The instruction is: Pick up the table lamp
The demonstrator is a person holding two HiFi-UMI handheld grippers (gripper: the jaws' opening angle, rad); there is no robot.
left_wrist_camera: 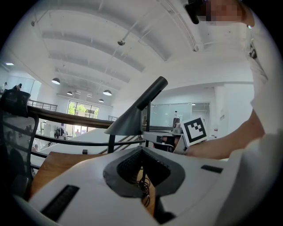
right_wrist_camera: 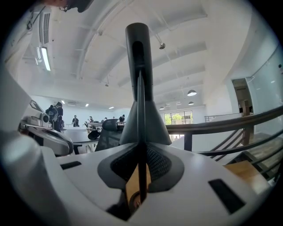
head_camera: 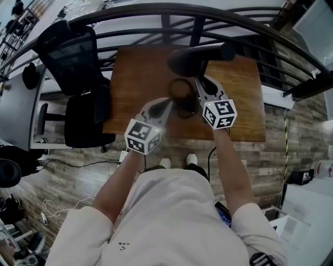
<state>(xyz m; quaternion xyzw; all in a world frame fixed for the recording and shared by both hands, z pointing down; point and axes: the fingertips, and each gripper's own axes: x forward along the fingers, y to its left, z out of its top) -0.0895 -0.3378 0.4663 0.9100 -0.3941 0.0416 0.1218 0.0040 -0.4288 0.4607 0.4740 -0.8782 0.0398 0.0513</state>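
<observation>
A black table lamp stands on the wooden table [head_camera: 134, 78], its cone shade [head_camera: 195, 58] up high and its round base [head_camera: 182, 96] below. The thin upright stem [right_wrist_camera: 142, 176] runs between the pads of my right gripper [right_wrist_camera: 141, 154], which is shut on it, with the shade [right_wrist_camera: 143, 119] rising above. My right gripper [head_camera: 199, 85] comes at the lamp from the near right. Just left of the base, my left gripper [head_camera: 167, 103] has its jaws together. A thin coiled cord [left_wrist_camera: 144, 187] shows in the slit behind the pads of my left gripper [left_wrist_camera: 141, 152]; I cannot tell whether it is pinched. The shade [left_wrist_camera: 130, 121] is ahead.
A black office chair [head_camera: 78, 67] stands against the table's left side. A dark curved railing [head_camera: 156, 11] runs behind the table's far edge. The person's shoes [head_camera: 177, 162] are at the near edge. Cables lie on the wood-pattern floor [head_camera: 62, 176] at the left.
</observation>
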